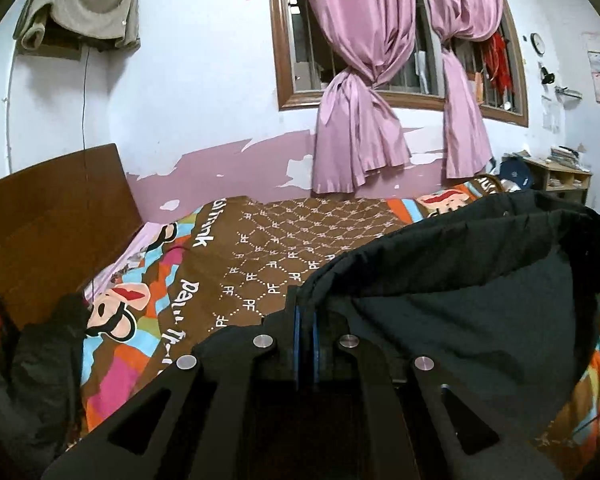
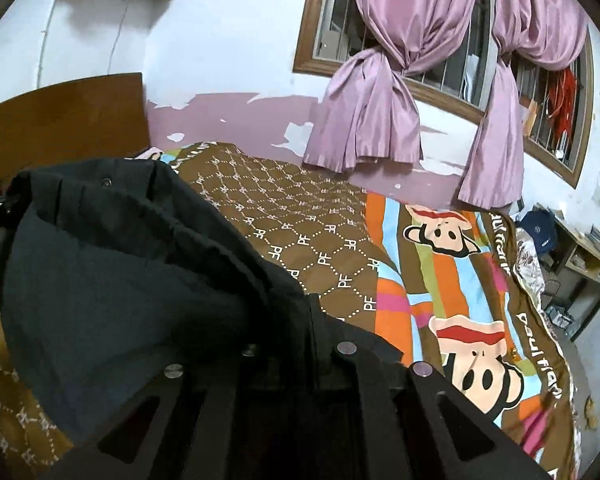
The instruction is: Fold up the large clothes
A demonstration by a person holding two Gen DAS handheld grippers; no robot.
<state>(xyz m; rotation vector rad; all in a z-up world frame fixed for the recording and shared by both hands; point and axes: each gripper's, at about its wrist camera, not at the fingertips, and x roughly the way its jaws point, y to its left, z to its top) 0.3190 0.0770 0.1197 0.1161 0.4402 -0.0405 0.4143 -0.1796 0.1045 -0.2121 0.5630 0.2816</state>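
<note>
The black garment [image 1: 472, 280] hangs in the air between the two grippers, stretched like a hammock above the bed. In the left wrist view its edge runs into the left gripper [image 1: 307, 312], whose blue-padded jaws are pinched together on the fabric; from there the cloth sweeps away to the right of the jaws and sags below a rolled upper hem. In the right wrist view the same garment [image 2: 140, 264] comes in from the left of the jaws and its bunched edge is clamped in the right gripper [image 2: 314, 312], the fingers closed tight with only fabric between them (a small metal snap shows on the far upper band).

Ahead of and beneath both sets of jaws lies the bedspread [image 1: 268, 248], brown with a pale diamond pattern in the middle and bright striped borders printed with cartoon monkey faces. Left of the left jaws stands the wooden headboard [image 1: 48, 220], with a dark heap of clothing [image 1: 44, 360] at its foot. Beyond the bed, straight past the jaws, pink curtains [image 1: 360, 80] are knotted in front of a barred window [image 1: 300, 40], and the wall [image 1: 200, 80] below it shows peeling paint.
</note>
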